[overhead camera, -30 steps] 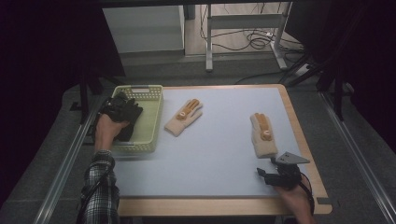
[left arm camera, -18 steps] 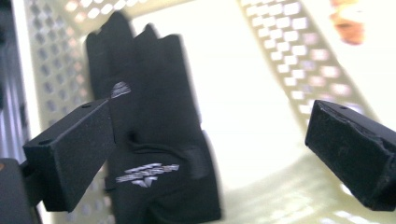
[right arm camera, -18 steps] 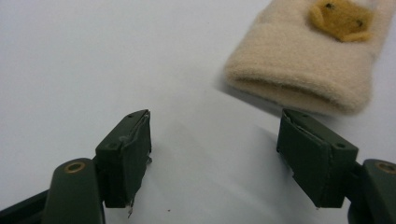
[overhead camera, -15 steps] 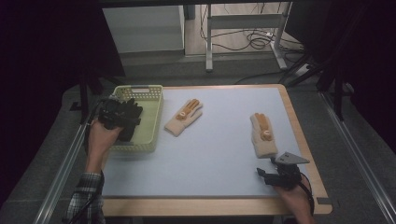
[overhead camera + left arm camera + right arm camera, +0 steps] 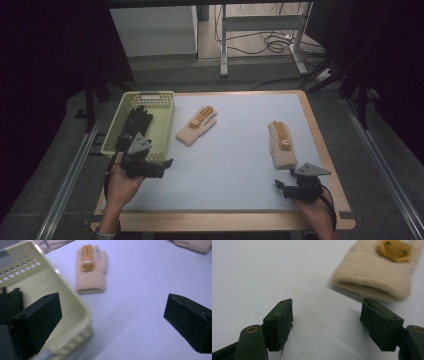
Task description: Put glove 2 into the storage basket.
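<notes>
Black glove (image 5: 136,122) lies in the pale green basket (image 5: 162,131) at the table's far-left corner, dropped off. Against a second back: left gripper (image 5: 161,167) was over the basket then; now it's off the near rim, above the mat at the basket's near corner. Its jaws have just been opening and stand wide, nothing between them. So one glove looks stowed, and that hand is free for the next.

Two cream gloves with orange patches are left. One (image 5: 196,126) lies just right of the basket, cuff towards the person, an easy reach for the left. The other (image 5: 281,144) lies near the right edge; right gripper (image 5: 278,185) waits just short of its cuff, unmoved, jaws well apart and empty.

White mat (image 5: 230,165) is bare between the gloves, with plenty of swing room. Wooden table edge (image 5: 330,150) runs close beside the right glove.
</notes>
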The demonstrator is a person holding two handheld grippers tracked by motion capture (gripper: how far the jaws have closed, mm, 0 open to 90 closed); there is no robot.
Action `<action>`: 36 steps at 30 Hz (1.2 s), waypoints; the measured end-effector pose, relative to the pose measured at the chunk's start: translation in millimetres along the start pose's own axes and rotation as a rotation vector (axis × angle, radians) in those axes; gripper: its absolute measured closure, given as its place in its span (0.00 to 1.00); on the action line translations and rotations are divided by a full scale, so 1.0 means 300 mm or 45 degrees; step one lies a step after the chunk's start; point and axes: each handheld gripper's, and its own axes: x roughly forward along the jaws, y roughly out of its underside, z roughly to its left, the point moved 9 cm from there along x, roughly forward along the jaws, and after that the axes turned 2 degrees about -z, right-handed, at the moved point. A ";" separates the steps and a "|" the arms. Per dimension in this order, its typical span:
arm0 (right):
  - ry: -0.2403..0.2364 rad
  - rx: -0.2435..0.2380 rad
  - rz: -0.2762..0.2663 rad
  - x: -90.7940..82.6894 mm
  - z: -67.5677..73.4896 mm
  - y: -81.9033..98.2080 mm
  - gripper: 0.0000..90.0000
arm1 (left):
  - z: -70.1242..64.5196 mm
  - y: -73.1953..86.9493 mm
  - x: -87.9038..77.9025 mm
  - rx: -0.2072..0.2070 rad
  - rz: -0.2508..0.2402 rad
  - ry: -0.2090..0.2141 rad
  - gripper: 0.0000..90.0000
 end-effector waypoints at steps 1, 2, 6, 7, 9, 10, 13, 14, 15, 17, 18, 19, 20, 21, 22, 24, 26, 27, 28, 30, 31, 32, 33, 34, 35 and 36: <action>0.000 0.000 0.000 0.000 0.000 0.000 0.29 | -0.019 0.017 0.002 0.001 -0.010 0.005 0.03; 0.000 0.000 0.000 0.000 0.000 0.000 0.29 | -0.034 0.036 0.006 0.003 -0.014 0.009 0.03; 0.001 0.000 0.001 0.000 0.000 0.000 0.29 | -0.077 0.121 0.035 -0.033 -0.025 0.037 0.03; 0.002 0.000 0.001 0.000 0.000 0.000 0.29 | -0.079 0.137 0.042 -0.042 -0.020 0.040 0.03; 0.002 -0.001 0.001 0.000 0.000 0.000 0.29 | -0.072 0.182 0.066 -0.063 -0.005 0.016 0.03; 0.002 -0.001 0.001 0.000 0.000 0.000 0.29 | -0.067 0.207 0.079 -0.073 0.012 0.000 0.03; 0.002 -0.002 0.001 0.000 0.000 0.000 0.29 | -0.053 0.258 0.103 -0.067 0.072 -0.053 0.02; 0.002 -0.001 0.001 0.000 0.000 0.000 0.29 | -0.044 0.278 0.109 -0.061 0.095 -0.085 0.02; 0.003 -0.001 0.001 0.000 0.001 0.000 0.29 | -0.039 0.295 0.115 -0.065 0.114 -0.103 0.03; 0.003 -0.001 0.000 0.000 0.001 0.000 0.29 | -0.033 0.334 0.132 -0.080 0.158 -0.116 0.03; 0.003 -0.001 0.000 0.000 0.001 0.000 0.29 | -0.032 0.348 0.139 -0.081 0.181 -0.122 0.03; 0.003 -0.003 0.000 0.000 0.001 0.000 0.29 | -0.030 0.357 0.144 -0.113 0.175 -0.107 0.02; 0.005 -0.006 0.001 -0.001 0.001 0.001 0.29 | -0.027 0.364 0.145 -0.168 0.179 -0.072 0.03; 0.003 -0.005 -0.001 -0.001 0.001 0.001 0.29 | -0.024 0.367 0.146 -0.202 0.185 -0.054 0.03; 0.005 -0.008 0.000 -0.001 0.000 0.001 0.29 | -0.021 0.369 0.143 -0.203 0.177 -0.046 0.03; 0.003 -0.010 -0.001 -0.004 0.000 0.001 0.29 | -0.023 0.369 0.144 -0.199 0.174 -0.048 0.03; 0.003 -0.001 -0.002 -0.007 -0.002 0.000 0.30 | -0.024 0.370 0.143 -0.199 0.169 -0.050 0.04; 0.001 0.012 -0.001 -0.010 -0.005 -0.002 0.30 | -0.024 0.370 0.144 -0.199 0.168 -0.050 0.04; -0.007 0.023 -0.006 -0.013 -0.005 -0.005 0.32 | -0.024 0.370 0.144 -0.199 0.167 -0.050 0.04; -0.008 0.048 -0.012 -0.027 -0.010 -0.017 0.35 | -0.023 0.370 0.144 -0.200 0.167 -0.049 0.04; -0.005 0.055 -0.017 -0.035 -0.013 -0.027 0.37 | -0.023 0.370 0.144 -0.201 0.167 -0.049 0.04; -0.004 0.061 -0.020 -0.043 -0.016 -0.040 0.38 | -0.023 0.370 0.144 -0.202 0.167 -0.049 0.04; -0.002 0.070 -0.026 -0.049 -0.020 -0.054 0.41 | -0.023 0.370 0.144 -0.201 0.167 -0.049 0.03; 0.006 0.073 -0.027 -0.053 -0.026 -0.066 0.43 | -0.023 0.370 0.144 -0.202 0.167 -0.049 0.03; 0.029 0.070 -0.016 -0.057 -0.042 -0.089 0.48 | -0.023 0.370 0.144 -0.202 0.167 -0.049 0.03; 0.041 0.067 -0.010 -0.056 -0.053 -0.101 0.51 | -0.023 0.370 0.144 -0.202 0.166 -0.049 0.03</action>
